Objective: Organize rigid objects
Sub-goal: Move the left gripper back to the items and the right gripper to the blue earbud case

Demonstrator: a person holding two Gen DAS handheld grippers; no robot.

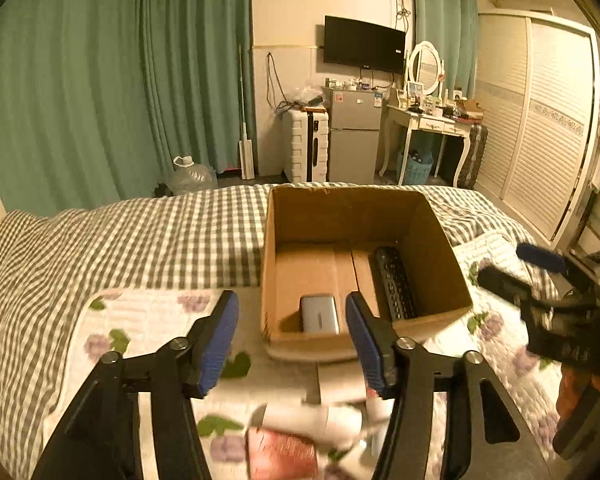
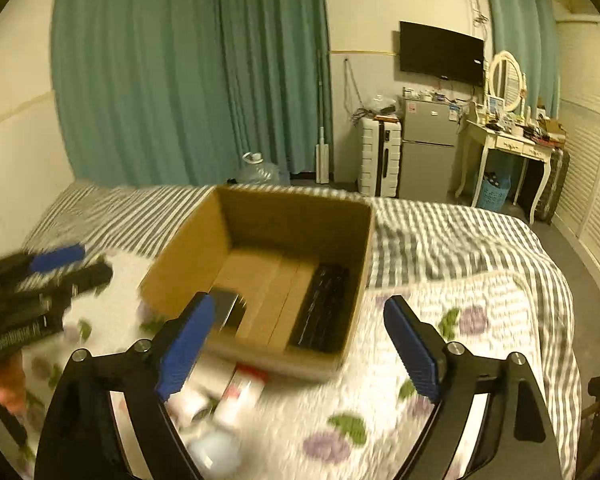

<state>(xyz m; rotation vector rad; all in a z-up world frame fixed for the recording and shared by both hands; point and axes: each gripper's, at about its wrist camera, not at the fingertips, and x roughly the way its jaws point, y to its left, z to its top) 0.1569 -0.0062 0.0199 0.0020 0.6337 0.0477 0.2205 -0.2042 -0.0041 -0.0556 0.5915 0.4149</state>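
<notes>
Bed (image 1: 120, 236): I see checked cover under both tools, with a floral quilt (image 2: 480, 320) on top, below the fingers.
Cardboard box (image 1: 440, 248): open, sits on the quilt just ahead of my fingertips in both views.
Remote (image 1: 394, 280): black, lies in the box along its right wall, beyond my left tool's right finger.
Silver case (image 1: 320, 314): in the box's near corner, between the left fingers as seen.
Loose items (image 1: 312, 420): blurred white and red pieces below the fingers; cannot identify.
Left gripper (image 1: 292, 332): fingers spread, empty.
Right gripper (image 2: 300, 344): fingers spread wide, empty.
</notes>
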